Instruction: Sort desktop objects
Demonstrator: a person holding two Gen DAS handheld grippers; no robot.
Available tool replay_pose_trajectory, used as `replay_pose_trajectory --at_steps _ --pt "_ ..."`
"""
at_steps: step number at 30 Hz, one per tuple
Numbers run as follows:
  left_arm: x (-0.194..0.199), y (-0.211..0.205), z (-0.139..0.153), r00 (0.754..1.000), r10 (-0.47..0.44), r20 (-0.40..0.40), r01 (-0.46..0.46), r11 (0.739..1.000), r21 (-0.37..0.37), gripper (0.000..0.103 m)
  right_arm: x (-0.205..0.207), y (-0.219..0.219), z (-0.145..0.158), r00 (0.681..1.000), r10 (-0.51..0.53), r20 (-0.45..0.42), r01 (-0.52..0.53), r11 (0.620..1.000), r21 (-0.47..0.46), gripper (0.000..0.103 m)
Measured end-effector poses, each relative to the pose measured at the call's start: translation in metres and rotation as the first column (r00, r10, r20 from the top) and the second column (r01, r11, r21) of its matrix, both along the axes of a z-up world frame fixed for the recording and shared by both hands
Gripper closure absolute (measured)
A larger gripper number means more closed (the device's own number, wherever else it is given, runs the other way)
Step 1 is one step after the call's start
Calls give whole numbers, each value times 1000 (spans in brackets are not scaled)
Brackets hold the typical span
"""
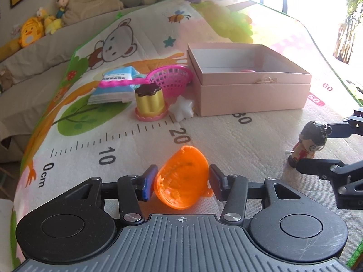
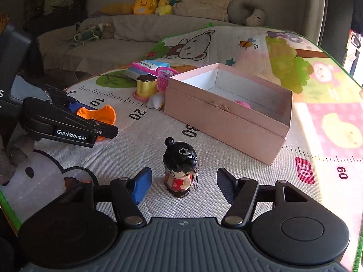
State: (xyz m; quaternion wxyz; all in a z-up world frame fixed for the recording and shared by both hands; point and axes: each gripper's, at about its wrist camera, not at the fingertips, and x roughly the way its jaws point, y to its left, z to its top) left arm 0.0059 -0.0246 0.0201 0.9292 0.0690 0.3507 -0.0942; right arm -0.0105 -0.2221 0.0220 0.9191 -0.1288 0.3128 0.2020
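Observation:
My left gripper [image 1: 182,182] has both pads against an orange toy basket [image 1: 181,179] lying on its side on the play mat; it also shows in the right wrist view [image 2: 102,114]. My right gripper [image 2: 183,184] is open around a small black-haired doll figurine [image 2: 180,167] that stands upright between the fingers, untouched; it also shows in the left wrist view [image 1: 312,141]. An open pink box [image 1: 251,81] holds a pink object [image 2: 244,104]. It also shows in the right wrist view [image 2: 226,117].
Left of the box lie a pink toy basket [image 1: 172,78], a gold cup with a dark lid [image 1: 149,100], a white star [image 1: 181,107] and a blue-white packet [image 1: 115,83]. A sofa with plush toys [image 2: 145,4] stands beyond the mat.

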Motion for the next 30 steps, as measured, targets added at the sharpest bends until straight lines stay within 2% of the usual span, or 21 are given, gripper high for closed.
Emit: replay_pose_trajectory --at_steps 2,3,8,12,16,19,22,24,26,30 --pt "-6 -1 4 1000 -12 7 12 1000 -2 49 5 0 2 1000 -3 -9 3 1000 13 61" --pt "-7 -2 6 1000 -17 11 17 1000 -2 49 7 -1 4 1000 -7 -18 7 1000 19 72" --pt "-10 -7 24 998 -57 28 58 998 -35 49 0 -16 34 1000 -6 18 5 997 72 73" --pt "2 -20 48 989 -118 90 123 992 -43 49 6 -38 80 994 -41 103 30 993 114 73" --pt "45 -42 84 964 -164 208 180 982 -60 49 40 -61 115 975 -131 182 105 984 145 73" --pt "91 -59 103 950 -161 267 190 978 -90 47 81 -71 126 968 -178 176 143 970 194 73" --pt "131 -61 114 961 -98 257 138 980 -144 29 119 -77 125 957 -249 147 212 950 230 69" --pt "133 -46 114 965 -47 257 92 982 -166 24 128 -79 122 954 -267 133 232 944 233 69" --pt "124 -25 106 967 -5 254 49 985 -167 13 125 -78 117 958 -255 135 222 950 219 69" --pt "99 9 68 980 68 184 -51 994 -97 12 119 -64 103 967 -221 124 199 965 168 68"
